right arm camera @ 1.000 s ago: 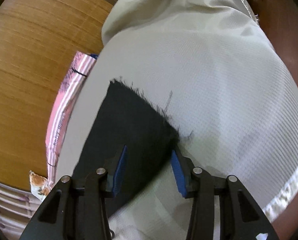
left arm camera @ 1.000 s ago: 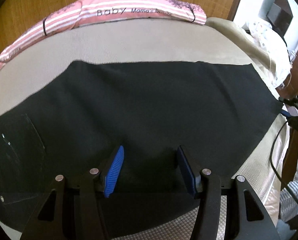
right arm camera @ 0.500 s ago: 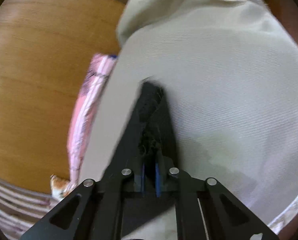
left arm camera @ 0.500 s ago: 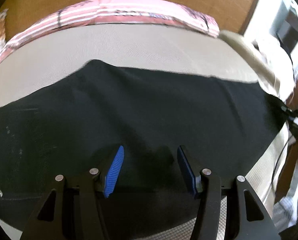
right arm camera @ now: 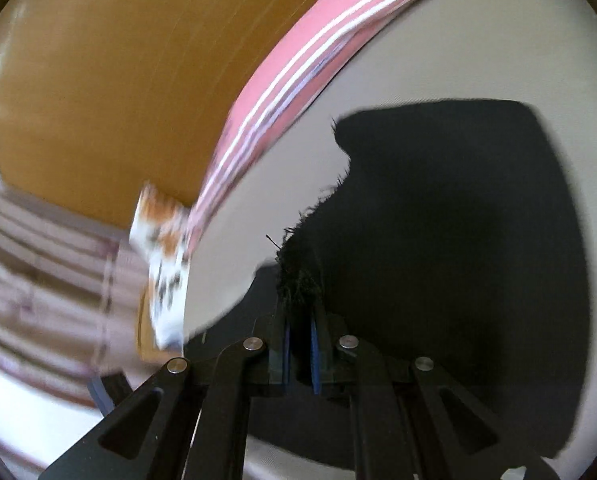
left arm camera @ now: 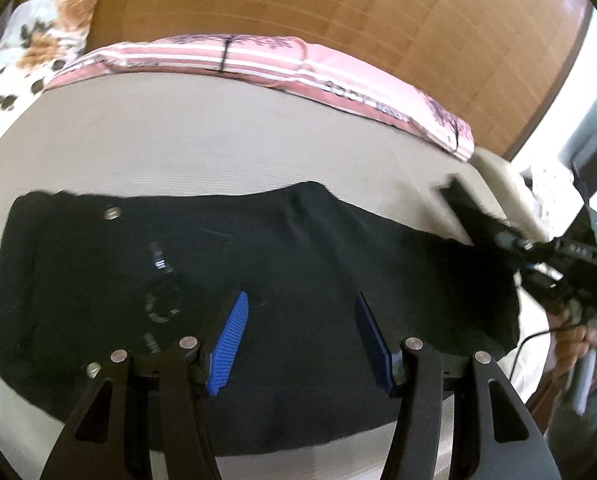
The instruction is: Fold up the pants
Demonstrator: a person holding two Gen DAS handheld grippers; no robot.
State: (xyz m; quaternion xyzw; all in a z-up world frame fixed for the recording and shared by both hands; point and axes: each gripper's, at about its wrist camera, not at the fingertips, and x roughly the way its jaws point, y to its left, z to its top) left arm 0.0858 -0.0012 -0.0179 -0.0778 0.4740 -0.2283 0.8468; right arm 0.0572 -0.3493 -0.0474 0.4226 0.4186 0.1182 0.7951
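On the beige bed cover: one pair of black pants, spread flat, frayed hem raised at one end, metal button visible. One pink striped pillow. Two grippers: left gripper spread above the cloth; right gripper pinching the frayed hem.
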